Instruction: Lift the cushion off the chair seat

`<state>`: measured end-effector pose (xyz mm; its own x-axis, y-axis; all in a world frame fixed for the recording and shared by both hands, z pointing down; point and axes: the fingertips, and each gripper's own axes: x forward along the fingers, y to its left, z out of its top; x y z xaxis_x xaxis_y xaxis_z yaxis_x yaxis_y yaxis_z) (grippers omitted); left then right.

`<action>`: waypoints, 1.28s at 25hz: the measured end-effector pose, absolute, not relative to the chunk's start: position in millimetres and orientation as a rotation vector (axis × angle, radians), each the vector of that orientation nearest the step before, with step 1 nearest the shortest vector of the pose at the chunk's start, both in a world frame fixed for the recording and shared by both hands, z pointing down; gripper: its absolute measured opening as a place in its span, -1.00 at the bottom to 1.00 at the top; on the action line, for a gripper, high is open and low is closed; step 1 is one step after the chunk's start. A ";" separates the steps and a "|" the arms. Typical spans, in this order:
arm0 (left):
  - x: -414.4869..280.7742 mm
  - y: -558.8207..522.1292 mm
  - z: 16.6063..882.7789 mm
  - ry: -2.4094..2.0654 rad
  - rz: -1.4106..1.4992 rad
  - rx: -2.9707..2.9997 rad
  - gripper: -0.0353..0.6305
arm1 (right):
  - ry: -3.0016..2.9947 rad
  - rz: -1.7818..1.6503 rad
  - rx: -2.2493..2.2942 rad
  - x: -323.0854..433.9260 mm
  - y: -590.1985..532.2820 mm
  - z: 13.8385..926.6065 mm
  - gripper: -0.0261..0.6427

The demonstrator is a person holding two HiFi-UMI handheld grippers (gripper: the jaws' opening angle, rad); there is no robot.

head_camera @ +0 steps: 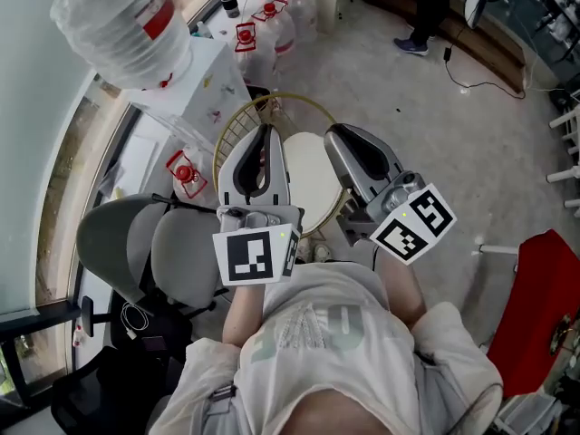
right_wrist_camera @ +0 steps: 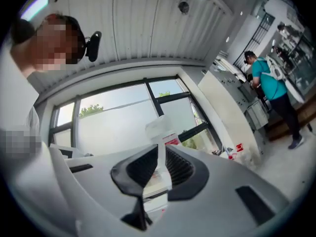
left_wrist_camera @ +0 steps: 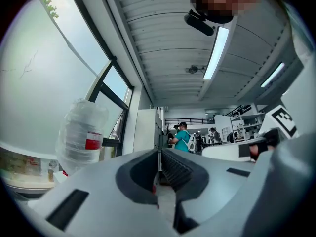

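Cream-white, round and padded, the cushion (head_camera: 311, 184) lies on the wire chair (head_camera: 232, 139) seat at my twelve o'clock, below and between both tongs. Left tongs (head_camera: 266, 130) and right tongs (head_camera: 336, 136) are pressed together, empty. I'd judge it light, soft and floppy, so I'd pinch its rim at three and nine o'clock.

Cream cushion (head_camera: 310, 179), gold wire chair (head_camera: 237, 130), grey office chair (head_camera: 172, 254), red-capped clear jugs (head_camera: 272, 27).
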<state>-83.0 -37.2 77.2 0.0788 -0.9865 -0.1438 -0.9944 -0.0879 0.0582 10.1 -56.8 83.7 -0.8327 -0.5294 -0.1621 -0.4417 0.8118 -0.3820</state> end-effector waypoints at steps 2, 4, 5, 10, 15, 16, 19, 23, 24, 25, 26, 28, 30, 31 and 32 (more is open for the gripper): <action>-80.7 -40.0 83.5 2.052 0.214 -2.286 -0.80 | 2.746 -0.641 -0.615 1.0 -55.3 95.6 -0.39; -81.0 -44.8 89.1 2.020 0.218 -2.300 -0.80 | 2.714 -0.811 -0.464 -5.4 -54.9 106.7 -0.16; -82.2 -48.3 92.1 2.009 0.219 -2.301 -0.80 | 2.691 -0.889 -0.389 -6.9 -55.3 112.5 -0.16; -86.0 -71.8 119.7 2.031 0.128 -2.288 -0.80 | 2.543 -1.220 -0.187 10.4 -75.5 160.9 -0.16; -88.2 -96.8 160.7 2.027 0.053 -2.296 -0.80 | 2.362 -1.478 -0.263 50.2 -118.9 245.0 -0.16; -89.4 -100.8 172.4 2.021 0.050 -2.294 -0.80 | 2.329 -1.518 -0.283 55.5 -124.2 264.7 -0.16; -91.2 -111.2 218.4 2.027 0.053 -2.302 -0.80 | 2.288 -1.612 -0.369 71.3 -128.5 334.4 -0.16; -83.7 -127.2 297.4 2.056 0.010 -2.344 -0.80 | 2.278 -1.741 -0.508 96.2 -121.1 446.7 -0.16; -81.8 -131.2 321.6 2.066 0.002 -2.363 -0.80 | 2.260 -1.783 -0.523 98.0 -117.6 476.0 -0.16; -81.0 -134.5 347.5 2.077 -0.003 -2.385 -0.80 | 2.246 -1.827 -0.537 98.3 -113.1 506.7 -0.16; -80.9 -136.9 374.2 2.088 -0.008 -2.409 -0.80 | 2.237 -1.869 -0.554 97.7 -107.6 538.3 -0.16; -80.7 -139.7 424.1 2.096 -0.028 -2.455 -0.80 | 2.225 -1.946 -0.586 94.7 -95.4 597.0 -0.16; -78.1 -141.2 461.0 2.094 -0.048 -2.483 -0.80 | 2.214 -2.002 -0.603 92.2 -85.9 641.4 -0.16; -75.7 -140.6 473.7 2.095 -0.051 -2.493 -0.80 | 2.212 -2.024 -0.607 91.8 -81.5 657.0 -0.16; -72.9 -139.0 483.5 2.099 -0.050 -2.503 -0.80 | 2.212 -2.044 -0.610 91.7 -76.8 669.1 -0.16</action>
<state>-72.9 -139.0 483.5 0.1775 -0.9787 0.1035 -0.9825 -0.1701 0.0763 91.7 -76.8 669.1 -0.9188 -0.3315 0.2142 -0.2397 0.0375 -0.9701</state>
